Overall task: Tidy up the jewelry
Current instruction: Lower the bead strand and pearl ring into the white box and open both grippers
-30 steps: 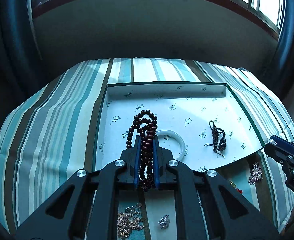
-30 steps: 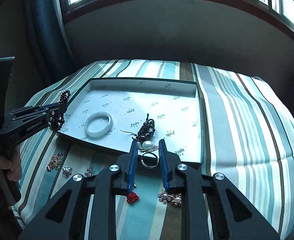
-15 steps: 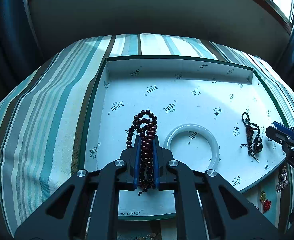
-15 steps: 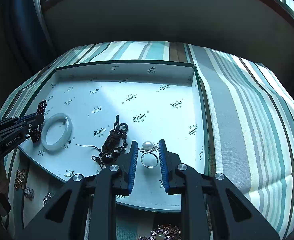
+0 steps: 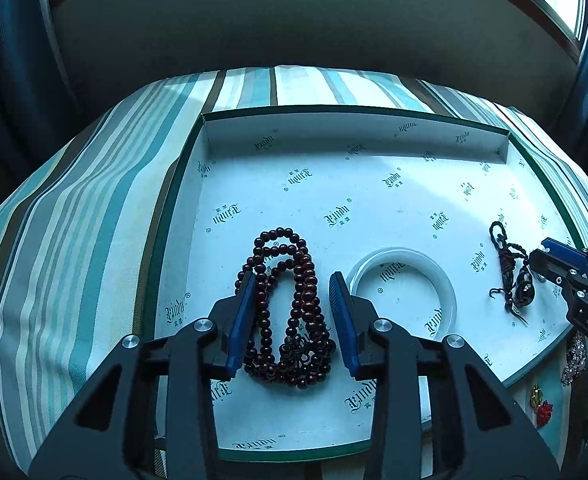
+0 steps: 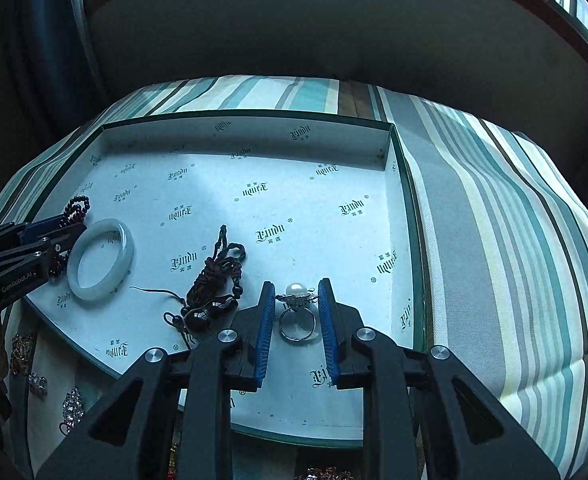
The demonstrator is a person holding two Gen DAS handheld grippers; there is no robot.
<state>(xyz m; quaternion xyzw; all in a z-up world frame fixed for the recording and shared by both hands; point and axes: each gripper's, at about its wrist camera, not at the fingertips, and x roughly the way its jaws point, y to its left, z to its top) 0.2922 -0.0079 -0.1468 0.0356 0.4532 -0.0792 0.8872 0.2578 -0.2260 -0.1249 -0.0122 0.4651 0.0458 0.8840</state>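
**beadfan:** Both jaws have sprung apart since half a second back. Left hand-held gripper [image 5: 294, 312] was clamped on the beads [image 5: 290, 320], now it's released and they lie in a heap on the tray [image 5: 353, 132] floor between the pads, about 7 o'clock of the tray. Right hand-held gripper [image 6: 295, 320] looks let go too; the pearl ring [image 6: 297, 314] sits between its pads near 5 o'clock, seemingly touching neither.

**trayguy:** So the drop-off is basically done. I'd lift both straight up and back so a pad doesn't snag a loop of beads or flick the ring. Bangle [image 5: 403, 292] is just beside the beads at their 3 o'clock, corded pendant [image 6: 214, 284] next to the ring at 9, so no sideways swiping.

**beadfan:** Agreed. Can't tell whether the ring rests flat or leans. Loose bits on the striped cloth [image 6: 493, 240] at 6 to 8 o'clock are half hidden by gripper bodies and too small to identify.
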